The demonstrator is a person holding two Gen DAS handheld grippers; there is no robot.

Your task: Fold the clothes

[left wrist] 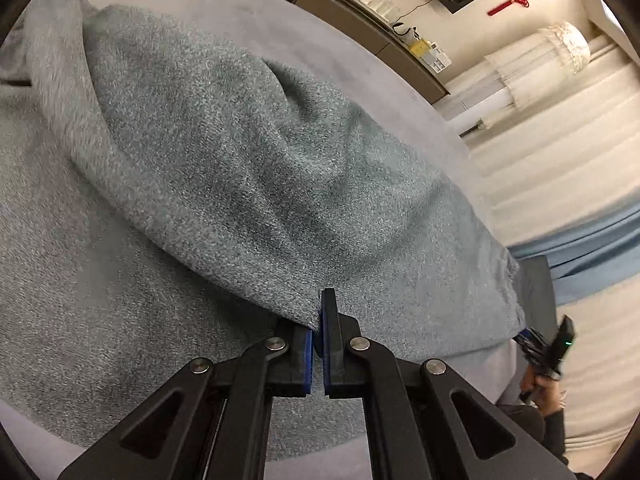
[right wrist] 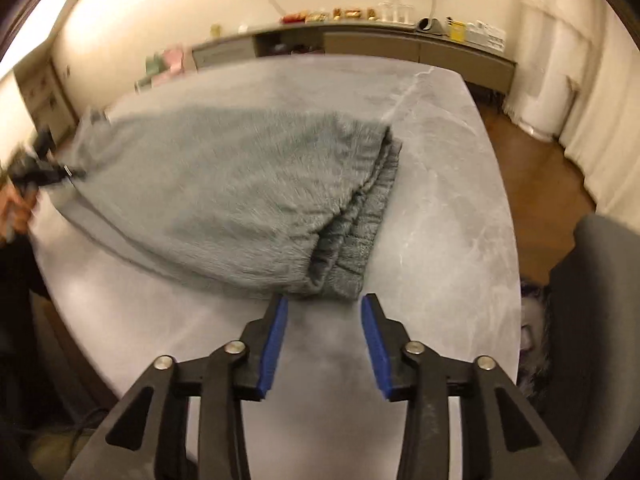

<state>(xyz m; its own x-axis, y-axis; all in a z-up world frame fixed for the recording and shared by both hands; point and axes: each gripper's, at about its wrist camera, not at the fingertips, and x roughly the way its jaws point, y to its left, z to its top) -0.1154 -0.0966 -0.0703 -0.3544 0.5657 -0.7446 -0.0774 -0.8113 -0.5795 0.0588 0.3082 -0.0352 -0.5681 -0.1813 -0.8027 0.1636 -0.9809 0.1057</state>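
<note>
A grey-green fleece garment (right wrist: 224, 192) lies folded over on the grey marble table (right wrist: 440, 200), motion-blurred, with its elastic waistband end (right wrist: 352, 248) toward my right gripper. My right gripper (right wrist: 324, 308) stands open just short of that end, nothing between its blue pads (right wrist: 274, 344). In the left wrist view my left gripper (left wrist: 318, 320) is shut on an edge of the garment (left wrist: 248, 160), lifting the upper layer over the lower one. The left gripper (right wrist: 60, 172) shows at the garment's far left corner. The right gripper (left wrist: 536, 340) appears small at the right.
A long sideboard (right wrist: 360, 40) with jars and boxes runs along the back wall. A dark chair back (right wrist: 592, 320) stands close at the right of the table. Pale curtains (left wrist: 560, 152) hang beyond the table edge. A hand (right wrist: 16, 204) holds the left tool.
</note>
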